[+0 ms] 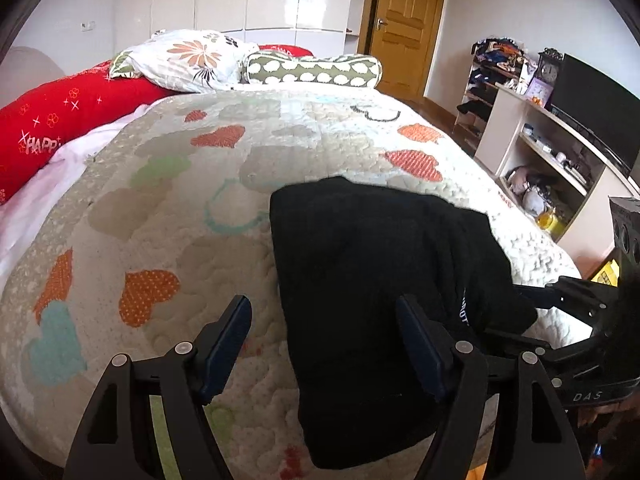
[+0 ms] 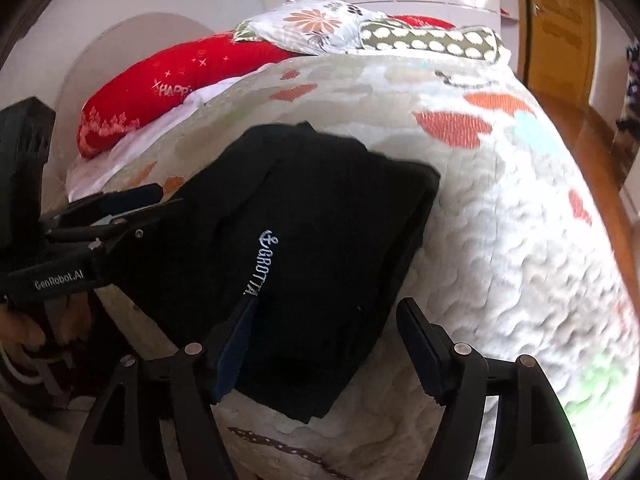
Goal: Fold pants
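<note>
The black pants [image 1: 380, 272] lie folded into a compact stack on the quilted bed, white lettering [image 2: 266, 264] showing on top. My left gripper [image 1: 326, 332] is open at the stack's left edge, one finger over the bare quilt and the other over the cloth. Over the stack's near right corner my right gripper [image 2: 326, 336] is also open, and the pads press on nothing. In the right wrist view the left gripper [image 2: 160, 198] reaches in from the left beside the pants [image 2: 320, 208]. The right tool's black frame [image 1: 576, 300] shows at the right of the left wrist view.
The heart-patterned quilt [image 1: 200, 208] covers the bed. At the head lie a red bolster [image 1: 60, 120], a floral pillow [image 1: 188, 60] and a green spotted bolster [image 1: 312, 68]. A shelf unit with a TV [image 1: 592, 120] stands to the right. A wooden door [image 1: 404, 28] is behind.
</note>
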Available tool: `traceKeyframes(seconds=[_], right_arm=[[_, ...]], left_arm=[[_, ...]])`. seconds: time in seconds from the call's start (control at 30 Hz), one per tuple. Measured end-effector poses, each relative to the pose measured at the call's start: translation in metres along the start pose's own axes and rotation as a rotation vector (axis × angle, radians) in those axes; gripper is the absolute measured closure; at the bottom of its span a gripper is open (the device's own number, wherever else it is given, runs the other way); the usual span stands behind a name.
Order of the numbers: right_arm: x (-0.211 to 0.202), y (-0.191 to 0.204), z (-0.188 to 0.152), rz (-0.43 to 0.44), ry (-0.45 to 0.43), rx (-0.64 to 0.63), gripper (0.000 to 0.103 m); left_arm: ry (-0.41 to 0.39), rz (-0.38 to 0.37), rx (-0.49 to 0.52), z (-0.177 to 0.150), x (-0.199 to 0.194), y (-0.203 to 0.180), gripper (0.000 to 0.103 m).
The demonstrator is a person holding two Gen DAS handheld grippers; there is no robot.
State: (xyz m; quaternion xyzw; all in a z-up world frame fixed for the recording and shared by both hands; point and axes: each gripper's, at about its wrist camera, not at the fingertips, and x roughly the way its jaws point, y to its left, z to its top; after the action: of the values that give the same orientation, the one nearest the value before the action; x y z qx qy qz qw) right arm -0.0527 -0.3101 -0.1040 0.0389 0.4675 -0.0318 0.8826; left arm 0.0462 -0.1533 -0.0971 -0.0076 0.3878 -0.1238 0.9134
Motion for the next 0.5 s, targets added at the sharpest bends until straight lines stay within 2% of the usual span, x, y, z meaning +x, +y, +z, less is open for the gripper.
traceKeyframes(seconds=[0.23, 0.3, 0.37, 0.5], right_arm=[[-0.027, 0.006, 0.006, -0.033, -0.029, -0.015, 0.028], [-0.038, 0.005, 0.011, -0.021, -0.06, -0.002, 0.028], [-0.047, 0.007, 0.017, -0.006, -0.098, 0.009, 0.023], [-0.047, 0.013, 0.03, -0.008, -0.142, -0.013, 0.022]], left_arm=[[-0.024, 0.004, -0.007, 0.004, -0.011, 0.004, 0.029], [-0.028, 0.005, -0.009, 0.004, -0.013, 0.005, 0.029], [-0.031, 0.01, -0.008, 0.004, -0.014, 0.007, 0.029], [-0.037, 0.021, -0.014, 0.008, -0.015, 0.012, 0.029]])
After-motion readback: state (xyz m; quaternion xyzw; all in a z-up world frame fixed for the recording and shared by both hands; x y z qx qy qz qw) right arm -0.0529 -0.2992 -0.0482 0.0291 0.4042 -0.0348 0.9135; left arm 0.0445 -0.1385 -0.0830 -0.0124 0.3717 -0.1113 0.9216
